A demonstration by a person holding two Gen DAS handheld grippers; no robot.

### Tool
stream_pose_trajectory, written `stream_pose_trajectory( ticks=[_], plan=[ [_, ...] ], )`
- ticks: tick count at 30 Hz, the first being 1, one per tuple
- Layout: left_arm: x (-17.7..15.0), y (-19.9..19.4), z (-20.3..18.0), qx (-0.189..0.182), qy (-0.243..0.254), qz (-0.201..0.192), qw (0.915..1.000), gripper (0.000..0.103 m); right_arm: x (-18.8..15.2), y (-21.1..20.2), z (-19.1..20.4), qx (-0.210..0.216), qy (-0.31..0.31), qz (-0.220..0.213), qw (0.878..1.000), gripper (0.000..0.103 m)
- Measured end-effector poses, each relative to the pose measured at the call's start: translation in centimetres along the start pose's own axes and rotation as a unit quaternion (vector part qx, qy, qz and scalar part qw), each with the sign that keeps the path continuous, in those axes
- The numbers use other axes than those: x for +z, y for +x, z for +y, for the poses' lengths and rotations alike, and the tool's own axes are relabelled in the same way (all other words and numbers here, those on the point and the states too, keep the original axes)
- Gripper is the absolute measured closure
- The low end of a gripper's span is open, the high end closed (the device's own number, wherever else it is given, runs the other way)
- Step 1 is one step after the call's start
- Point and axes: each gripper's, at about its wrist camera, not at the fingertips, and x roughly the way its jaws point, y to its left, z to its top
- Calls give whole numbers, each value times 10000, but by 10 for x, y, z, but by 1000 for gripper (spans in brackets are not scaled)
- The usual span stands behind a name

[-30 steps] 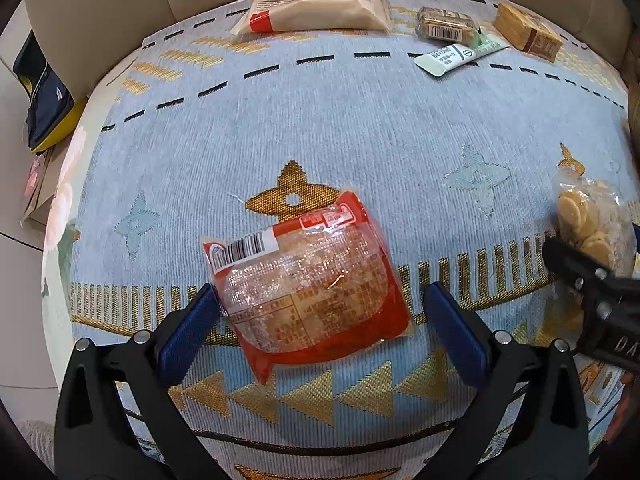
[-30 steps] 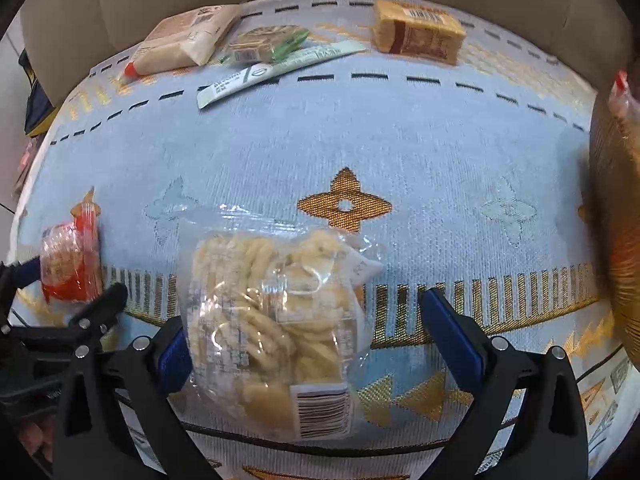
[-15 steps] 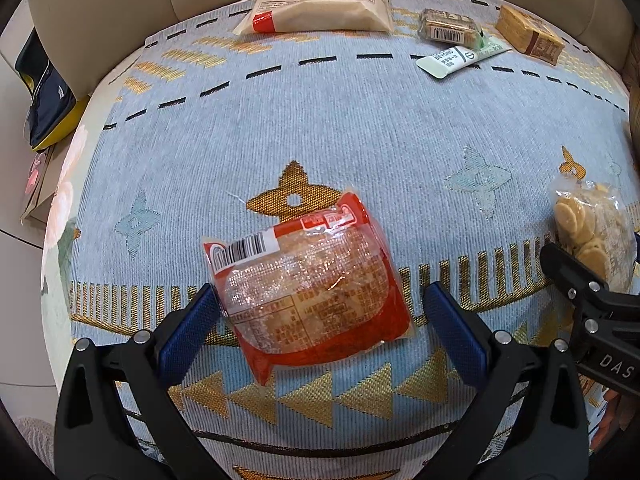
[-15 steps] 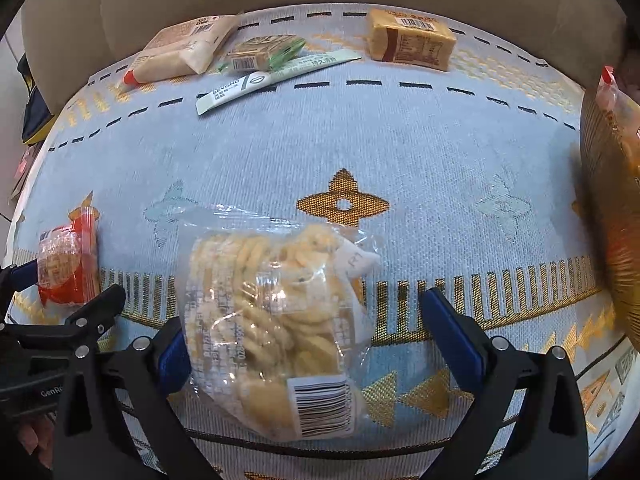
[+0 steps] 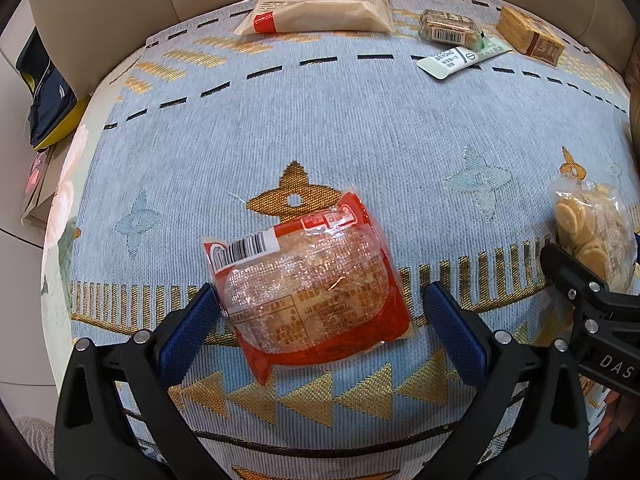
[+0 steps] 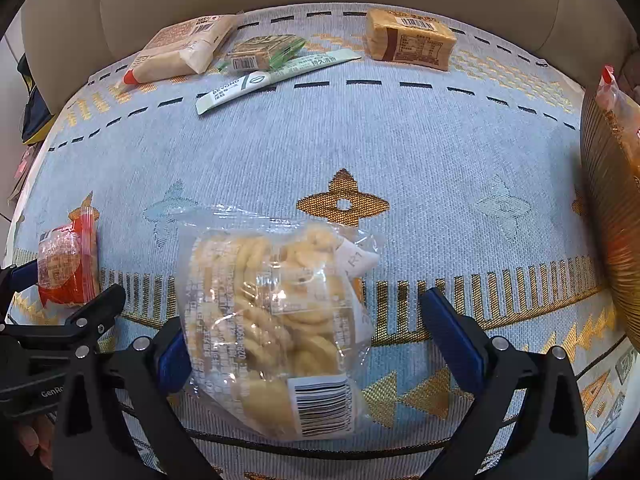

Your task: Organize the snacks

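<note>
The left gripper (image 5: pixel 316 312) has its jaws spread on either side of a red snack packet (image 5: pixel 308 288) lying on the patterned blue cloth (image 5: pixel 360 132). Beside it, the right gripper (image 6: pixel 304 332) straddles a clear bag of biscuits (image 6: pixel 276 308), jaws likewise spread. Along the far edge lie a beige packet (image 5: pixel 320 4), a small bar (image 6: pixel 260 54), a green sachet (image 6: pixel 272 78) and a brown block (image 6: pixel 408 40); nothing blocks either gripper.

Cloth (image 5: pixel 360 128): pale blue weave, gold triangles and flower motifs, black dashed line. On it: red packet (image 5: pixel 308 284) with clear window, white barcode patch; clear bag (image 6: pixel 276 320) of pale yellow biscuits. At cloth's far edge: beige pack (image 5: pixel 320 4), red corner; white-green sachet (image 5: pixel 460 58); tan-brown block (image 6: pixel 410 38).
</note>
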Motion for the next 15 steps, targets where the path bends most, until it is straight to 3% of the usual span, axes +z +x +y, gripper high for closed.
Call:
stream_pose_trajectory(
  ticks=[15],
  plan=[
    [0, 0, 0, 8, -13, -7, 10000, 3, -1, -1, 0, 5, -11, -2, 10000, 5]
  ],
)
